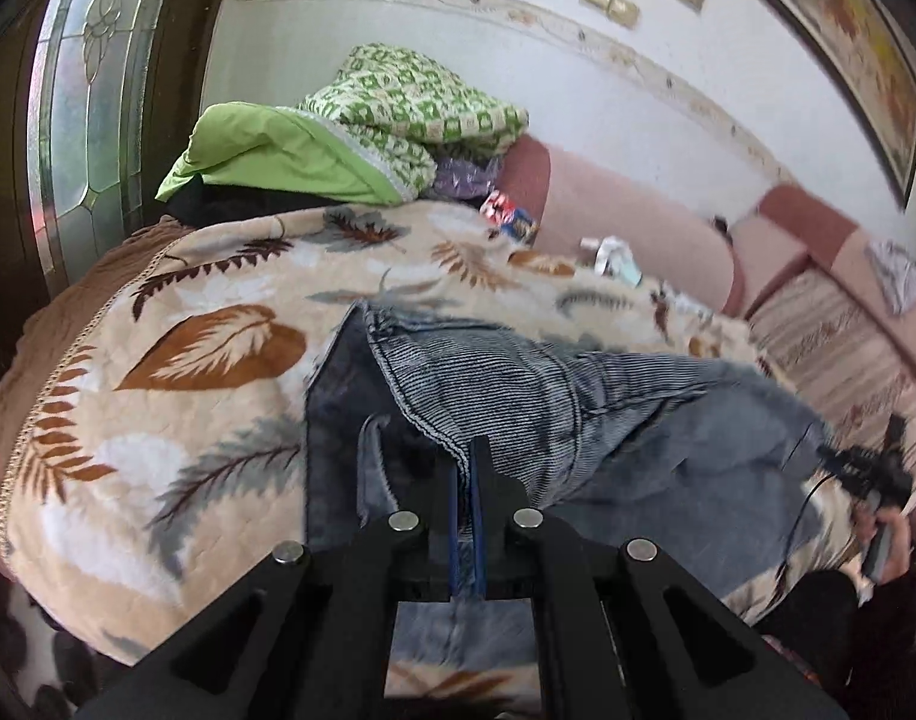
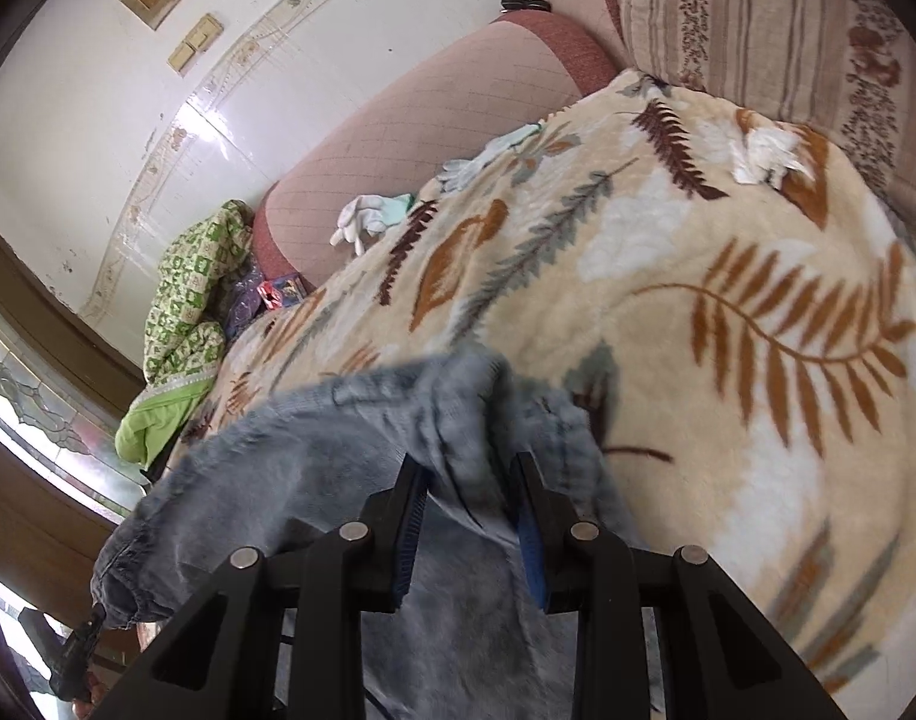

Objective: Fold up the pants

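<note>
- The pants (image 1: 518,396), grey-blue and ribbed, lay on the leaf-patterned blanket (image 1: 176,372) over the bed, bunched right ahead of both pairs of fingers.
- The left gripper (image 1: 469,450) had its fingers pressed nearly together, seemingly pinching a seam edge of the pants, though the cloth was blurred there.
- The right gripper (image 2: 467,465) stood with fingers parted, a fold of the pants between them.
- Beyond the fingers sat a green pillow (image 1: 278,156).
</note>
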`<state>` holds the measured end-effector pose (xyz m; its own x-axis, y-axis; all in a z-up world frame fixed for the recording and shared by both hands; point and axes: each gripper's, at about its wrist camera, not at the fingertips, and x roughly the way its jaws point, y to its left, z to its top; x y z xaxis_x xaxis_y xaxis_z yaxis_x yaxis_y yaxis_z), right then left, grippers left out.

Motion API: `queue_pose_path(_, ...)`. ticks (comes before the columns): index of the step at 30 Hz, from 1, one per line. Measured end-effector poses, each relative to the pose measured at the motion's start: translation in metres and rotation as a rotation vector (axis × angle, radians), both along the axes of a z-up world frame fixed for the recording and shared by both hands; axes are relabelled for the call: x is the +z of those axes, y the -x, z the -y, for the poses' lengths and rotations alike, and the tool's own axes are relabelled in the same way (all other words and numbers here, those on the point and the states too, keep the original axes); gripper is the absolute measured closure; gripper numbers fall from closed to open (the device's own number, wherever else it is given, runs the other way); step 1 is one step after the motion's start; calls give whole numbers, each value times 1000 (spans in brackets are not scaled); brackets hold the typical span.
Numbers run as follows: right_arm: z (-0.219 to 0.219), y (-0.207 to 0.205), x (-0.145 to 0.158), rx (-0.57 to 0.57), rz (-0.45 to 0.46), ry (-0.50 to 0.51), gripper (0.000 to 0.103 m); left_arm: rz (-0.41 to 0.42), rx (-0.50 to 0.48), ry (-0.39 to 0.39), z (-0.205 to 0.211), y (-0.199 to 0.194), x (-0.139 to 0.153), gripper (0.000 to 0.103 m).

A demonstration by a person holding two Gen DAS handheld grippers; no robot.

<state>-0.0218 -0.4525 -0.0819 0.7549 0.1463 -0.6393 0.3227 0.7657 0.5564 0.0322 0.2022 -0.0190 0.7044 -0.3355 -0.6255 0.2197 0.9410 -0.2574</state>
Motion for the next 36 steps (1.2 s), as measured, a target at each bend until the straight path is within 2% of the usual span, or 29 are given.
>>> queue_pose_path(4, 6, 25, -10, -11, -83, 47, 73, -70, -1, -21, -11, 6, -18, 100)
queue_pose_path(8, 18, 51, -19, -23, -143, 32, 72, -125, -10, -58, -12, 14, -34, 100)
queue_pose_path(11, 23, 62, -1, -41, -81, 7, 70, -141, -13, -76, -12, 19, -38, 100)
queue_pose_path(14, 7, 50, 37, 1, 16, 68, 69, -143, -11, -83, -10, 22, -39, 100)
queue_pose_path(15, -4, 40, 49, 31, 36, 92, 67, -143, -10, -86, -10, 23, -39, 100)
queue_pose_path(17, -27, 15, 66, 91, 48, 125, 33, -146, -6, -87, -10, 24, -40, 99)
queue_pose_path(19, -51, -10, 76, 131, 47, 180, 31, -159, -1, -85, -12, 25, -42, 99)
queue_pose_path(22, -90, -45, 70, 191, -10, 256, 31, -173, 7, -72, -17, 26, -46, 99)
queue_pose_path(25, -114, -71, 42, 259, -130, 275, 32, -187, 8, -60, -22, 25, -50, 99)
queue_pose_path(27, -123, -73, 24, 277, -220, 333, 32, -192, 9, -54, -24, 24, -51, 98)
queue_pose_path(33, -120, -13, -2, 354, -344, 354, 32, -188, 42, -32, -29, 9, -50, 95)
queue_pose_path(36, -113, 11, -19, 384, -410, 304, 32, -170, 102, -40, -33, 3, -44, 92)
